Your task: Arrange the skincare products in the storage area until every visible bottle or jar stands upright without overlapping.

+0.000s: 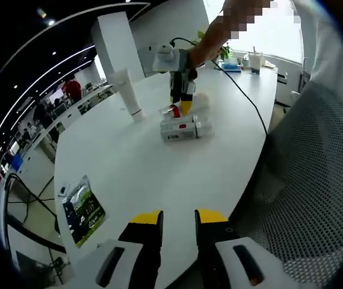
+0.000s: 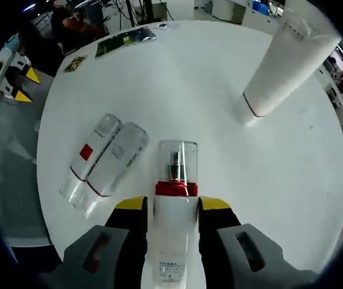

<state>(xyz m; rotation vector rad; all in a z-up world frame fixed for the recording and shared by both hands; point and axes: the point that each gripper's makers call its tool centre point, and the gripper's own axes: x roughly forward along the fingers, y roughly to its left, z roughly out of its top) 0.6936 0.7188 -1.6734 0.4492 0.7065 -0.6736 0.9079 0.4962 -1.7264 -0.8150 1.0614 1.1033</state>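
My right gripper (image 2: 173, 205) is shut on a white spray bottle (image 2: 173, 241) with a red collar and a clear cap, cap end pointing away toward the white table (image 2: 219, 102). In the left gripper view a hand holds that gripper (image 1: 182, 96) over the table, with the bottle's red collar (image 1: 173, 111) just above two white bottles (image 1: 181, 129). Those two bottles (image 2: 102, 162) lie on their sides, touching each other. A white tube (image 2: 283, 63) stands upright on its cap, also seen as the tube (image 1: 129, 90) left of the bottles. My left gripper (image 1: 179, 220) hangs open at the table's near edge.
A green and black packet (image 1: 82, 209) and a small dark item (image 1: 62, 191) lie near the table's left edge. A grey mesh chair (image 1: 316, 180) stands at the right. A black cable (image 1: 247, 96) runs across the far table, near a cup (image 1: 255, 60).
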